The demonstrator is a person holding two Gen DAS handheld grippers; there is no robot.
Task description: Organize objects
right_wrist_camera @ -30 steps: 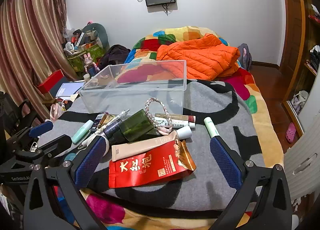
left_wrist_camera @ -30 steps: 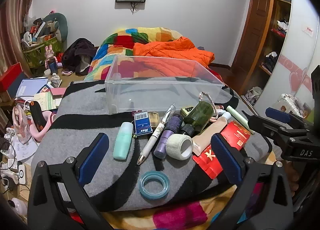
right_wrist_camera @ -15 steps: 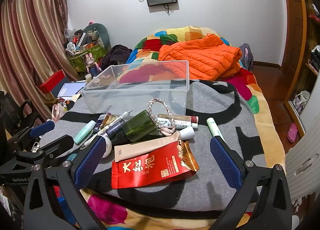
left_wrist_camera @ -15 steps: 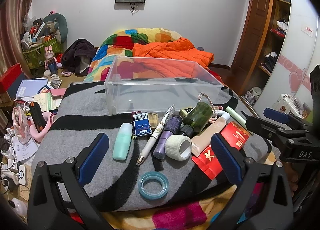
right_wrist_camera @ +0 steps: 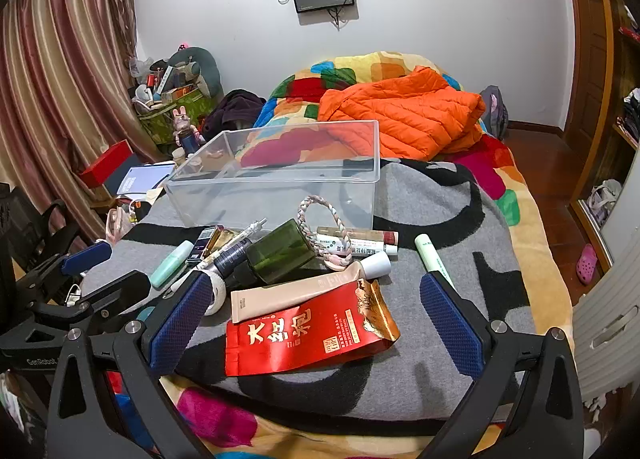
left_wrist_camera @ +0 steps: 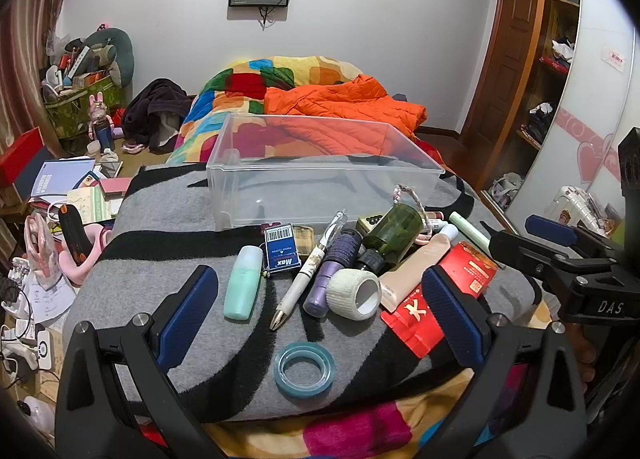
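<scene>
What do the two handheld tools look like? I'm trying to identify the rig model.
Both match: the left tool and right tool have black angular frames with silver screw heads and two fingers faced with blue textured pads. Seen from the side, the right tool's body carries white lettering "DAS", the left tool's "GenRobot". No cables or sleeves are visible.

Small toiletries [left_wrist_camera: 340, 259] lie before empty clear bin [left_wrist_camera: 320, 195].
</scene>
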